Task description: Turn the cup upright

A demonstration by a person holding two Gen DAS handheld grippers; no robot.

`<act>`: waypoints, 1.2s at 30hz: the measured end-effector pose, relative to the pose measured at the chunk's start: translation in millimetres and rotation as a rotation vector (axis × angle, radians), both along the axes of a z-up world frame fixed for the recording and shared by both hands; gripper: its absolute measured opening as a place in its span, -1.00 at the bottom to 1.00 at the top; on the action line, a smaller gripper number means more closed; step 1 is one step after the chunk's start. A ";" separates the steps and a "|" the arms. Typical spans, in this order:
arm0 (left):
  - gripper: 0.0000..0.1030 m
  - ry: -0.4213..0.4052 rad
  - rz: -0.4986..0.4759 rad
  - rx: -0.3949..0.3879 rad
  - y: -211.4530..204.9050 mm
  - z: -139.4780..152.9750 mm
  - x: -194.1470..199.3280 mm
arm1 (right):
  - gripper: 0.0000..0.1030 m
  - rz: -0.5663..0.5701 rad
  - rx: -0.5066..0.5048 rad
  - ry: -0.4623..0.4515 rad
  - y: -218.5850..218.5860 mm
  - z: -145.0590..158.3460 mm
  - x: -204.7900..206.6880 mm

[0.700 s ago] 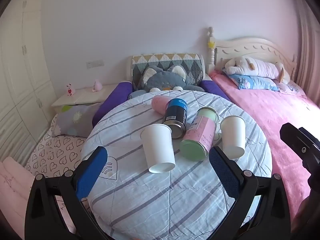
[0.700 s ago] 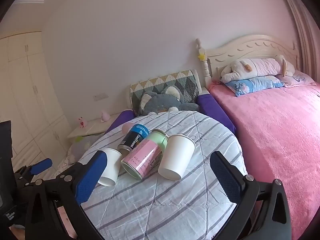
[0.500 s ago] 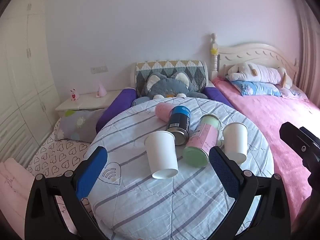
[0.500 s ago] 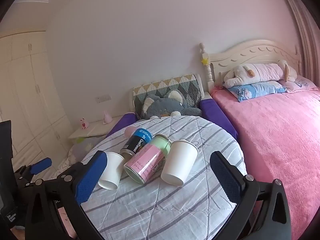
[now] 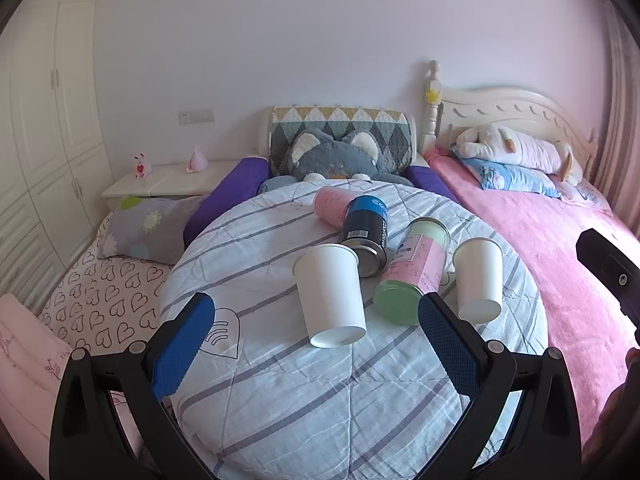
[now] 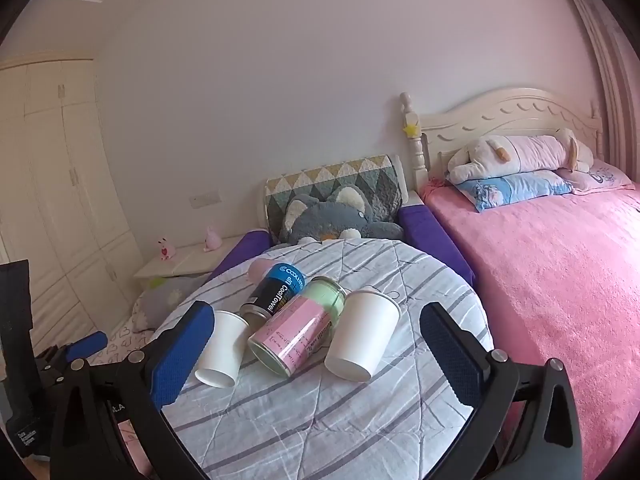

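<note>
Two white paper cups lie on their sides on a round table with a striped cloth (image 5: 304, 392), bases toward me. The left cup (image 5: 331, 294) also shows in the right wrist view (image 6: 222, 347). The right cup (image 5: 478, 278) also shows in the right wrist view (image 6: 363, 333). My left gripper (image 5: 316, 344) is open and empty, just short of the left cup. My right gripper (image 6: 316, 354) is open and empty, in front of the cans and the right cup.
Between the cups lie a pink-and-green can (image 5: 412, 270), a black-and-blue can (image 5: 366, 234) and a pink cup (image 5: 330, 205). A grey plush cat (image 5: 334, 156) sits behind the table. A pink bed (image 5: 560, 248) is on the right, a nightstand (image 5: 168, 180) on the left.
Both cameras have pulled back and risen a little, so the table and cups sit lower and smaller in view. The cups and cans have not moved. Both grippers stay open.
</note>
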State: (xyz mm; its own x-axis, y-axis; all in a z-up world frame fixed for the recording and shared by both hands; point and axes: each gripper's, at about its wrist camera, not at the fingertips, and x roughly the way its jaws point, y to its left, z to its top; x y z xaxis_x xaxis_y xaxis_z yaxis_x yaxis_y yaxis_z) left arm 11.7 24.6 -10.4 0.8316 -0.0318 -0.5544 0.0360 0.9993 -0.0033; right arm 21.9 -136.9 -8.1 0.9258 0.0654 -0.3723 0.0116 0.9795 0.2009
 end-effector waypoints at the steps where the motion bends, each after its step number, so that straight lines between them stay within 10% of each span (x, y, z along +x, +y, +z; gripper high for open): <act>1: 1.00 -0.001 0.000 -0.001 1.0 0.0 0.7 | 1.00 -0.003 0.002 -0.003 -0.9 1.2 -0.6; 36: 1.00 0.047 0.006 -0.011 13.8 -13.9 22.9 | 1.00 0.012 0.013 0.067 5.7 -7.9 22.0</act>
State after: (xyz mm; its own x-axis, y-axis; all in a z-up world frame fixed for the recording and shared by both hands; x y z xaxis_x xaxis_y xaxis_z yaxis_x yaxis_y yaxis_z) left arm 34.6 38.4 -24.3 0.8050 -0.0330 -0.5924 0.0295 0.9994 -0.0157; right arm 44.0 -131.2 -16.0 0.8979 0.0819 -0.4325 0.0136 0.9769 0.2132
